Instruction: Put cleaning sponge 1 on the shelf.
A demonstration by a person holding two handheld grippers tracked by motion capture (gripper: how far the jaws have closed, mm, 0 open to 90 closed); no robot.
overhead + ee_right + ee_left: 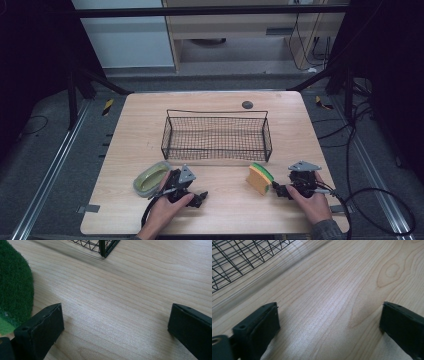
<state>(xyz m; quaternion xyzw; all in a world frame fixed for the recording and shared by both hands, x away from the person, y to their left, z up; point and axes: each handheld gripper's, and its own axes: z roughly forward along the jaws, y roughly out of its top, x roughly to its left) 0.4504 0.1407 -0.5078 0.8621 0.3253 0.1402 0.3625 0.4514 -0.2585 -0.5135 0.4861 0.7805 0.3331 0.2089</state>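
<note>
With both tools low over the wooden table (225, 200) and nothing gripped, my job looks like loading the wire basket (216, 136), which sits mid-table, empty as far as I can tell.

Far left: green oval dish (151, 177), lying flat near the table's front-left, just beside my left gripper (199, 198), on its left. Left gripper jaws spread wide, only bare wood between them in the left gripper view, basket mesh (239, 257) off to the upper left. It points away from the dish, so to take the dish I'd swing it back left, line one jaw inside the rim and one outside, then close. A low rim is a thin bite; I'd go shallow and level, otherwise it may tip or skate.

Middle: basket, well apart from both tools, beyond them. Clear its tall wire wall before lowering anything in.

Right: yellow-and-green sponge (259, 178), standing on edge at the front-right, just left of my right gripper (280, 190). Its jaws are spread too, nothing between. In the right gripper view the sponge's green scrub face (15, 285) sits just outside the left jaw, basket corner (103, 247) ahead. Best move, I judge: shift left until the sponge is centred between the jaws, squeeze across the flat faces, not too hard since it's soft, lift, carry over the wall, release inside.
</note>
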